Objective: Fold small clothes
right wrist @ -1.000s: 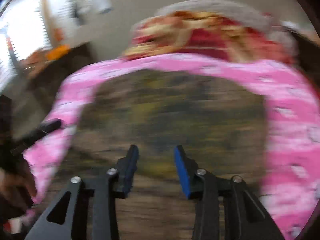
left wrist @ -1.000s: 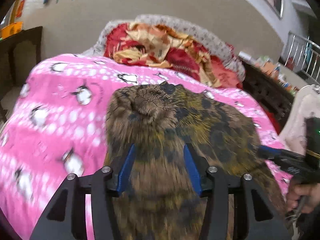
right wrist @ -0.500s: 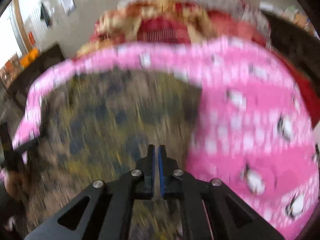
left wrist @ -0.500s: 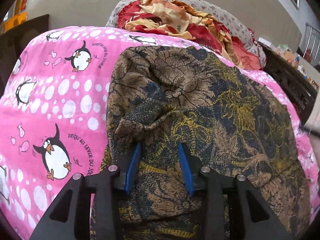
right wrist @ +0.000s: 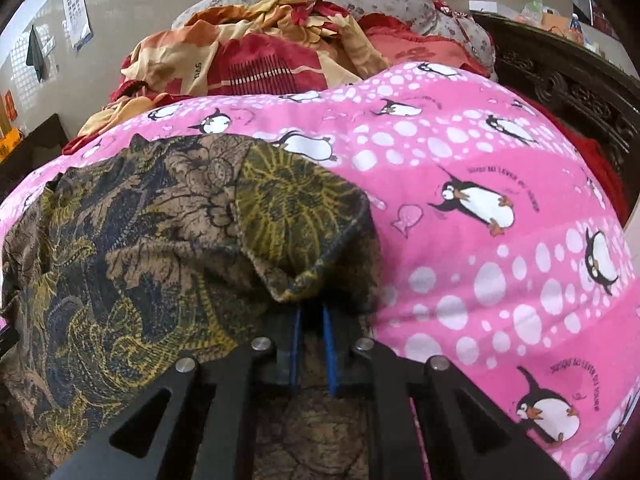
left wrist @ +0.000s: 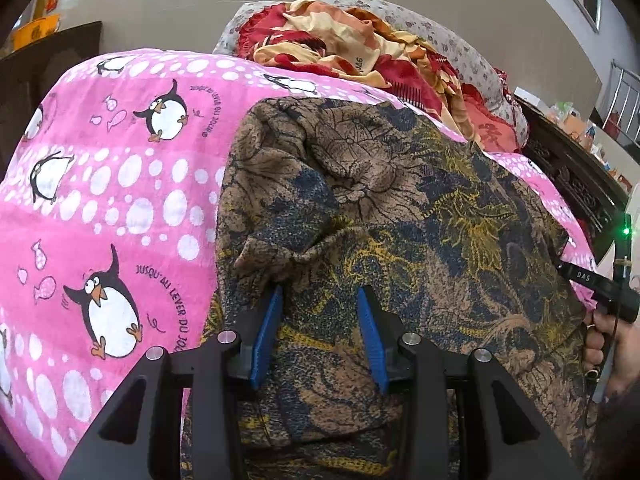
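Observation:
A brown, navy and yellow patterned garment (left wrist: pixel 400 208) lies spread on a pink penguin blanket (left wrist: pixel 120 200). My left gripper (left wrist: pixel 318 300) sits at the garment's near left part, its blue pads a little apart with a thick bunch of the fabric filling the gap. The fabric puckers at the left fingertip. In the right wrist view the same garment (right wrist: pixel 160 240) covers the left half. My right gripper (right wrist: pixel 311 312) is shut on its right-hand edge, which curls up over the fingertips. A hand on the right gripper's black handle (left wrist: pixel 596 284) shows at the garment's far side.
A heap of red and yellow bedding (left wrist: pixel 352 52) and a grey floral pillow lie at the head of the bed. Dark carved wooden furniture (right wrist: pixel 560 80) runs along the right side. The pink blanket (right wrist: pixel 500 240) stretches bare to the right of the garment.
The left gripper came down onto the garment and its jaws narrowed on the fabric. The right gripper swung across to the garment's right edge and its jaws closed there.

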Tool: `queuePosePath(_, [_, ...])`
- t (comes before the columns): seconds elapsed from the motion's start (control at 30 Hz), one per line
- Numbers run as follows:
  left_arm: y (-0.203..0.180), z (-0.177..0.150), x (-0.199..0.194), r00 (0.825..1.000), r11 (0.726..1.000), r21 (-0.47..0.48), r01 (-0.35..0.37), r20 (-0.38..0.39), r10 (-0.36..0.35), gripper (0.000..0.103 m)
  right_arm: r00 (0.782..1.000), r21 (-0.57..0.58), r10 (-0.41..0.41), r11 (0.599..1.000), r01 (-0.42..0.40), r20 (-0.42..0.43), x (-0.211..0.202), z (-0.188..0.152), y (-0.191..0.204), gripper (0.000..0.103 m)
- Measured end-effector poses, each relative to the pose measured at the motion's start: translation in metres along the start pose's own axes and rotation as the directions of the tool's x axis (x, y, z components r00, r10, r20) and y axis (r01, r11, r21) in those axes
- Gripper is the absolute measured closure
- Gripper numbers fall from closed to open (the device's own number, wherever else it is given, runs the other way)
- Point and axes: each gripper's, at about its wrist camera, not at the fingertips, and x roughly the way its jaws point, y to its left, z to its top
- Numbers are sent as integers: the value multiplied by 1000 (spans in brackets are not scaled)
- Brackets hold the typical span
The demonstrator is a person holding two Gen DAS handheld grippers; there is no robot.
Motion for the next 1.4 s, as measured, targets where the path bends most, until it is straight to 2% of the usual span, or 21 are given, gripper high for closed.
queuePosePath(0.33, [-1,-2,-2,1000,1000,4,-12,4,12,84,999,24,33,999,-33,6,7,-9,-14,94])
queuePosePath(1.1, [-6,0,4,999,999,19,-38,-11,38,84,1000,10,10,1000,-10,0,10,-9,-9,94])
queuePosePath(1.17, [-7,0,4,999,999,27,-48,-15,48,84,1000,2,0,1000,0,-16,8,-8,-7,94])
queuePosePath(1.23, [-8,1,4,999,998,33,-51,-18,52,84,991,-42,-125,992,123,-42,-12,-6,5,94])
queuePosePath(1.27, [-9,1,4,999,998,36,-50,-19,50,82,990,-55,-138,989,138,-6,-27,-7,15,91])
queuePosePath(1.33, [-11,3,5,999,998,56,-26,-32,28,71,997,-85,-16,996,22,75,-63,-23,39,81])
queuePosePath(1.37, [-15,5,3,998,996,85,-30,-52,34,71,998,-111,-2,994,10,66,-67,-33,46,71])
queuePosePath(1.4, [-20,7,1,995,991,124,-43,-85,54,71,1000,-140,-12,990,12,4,-60,-46,51,68])
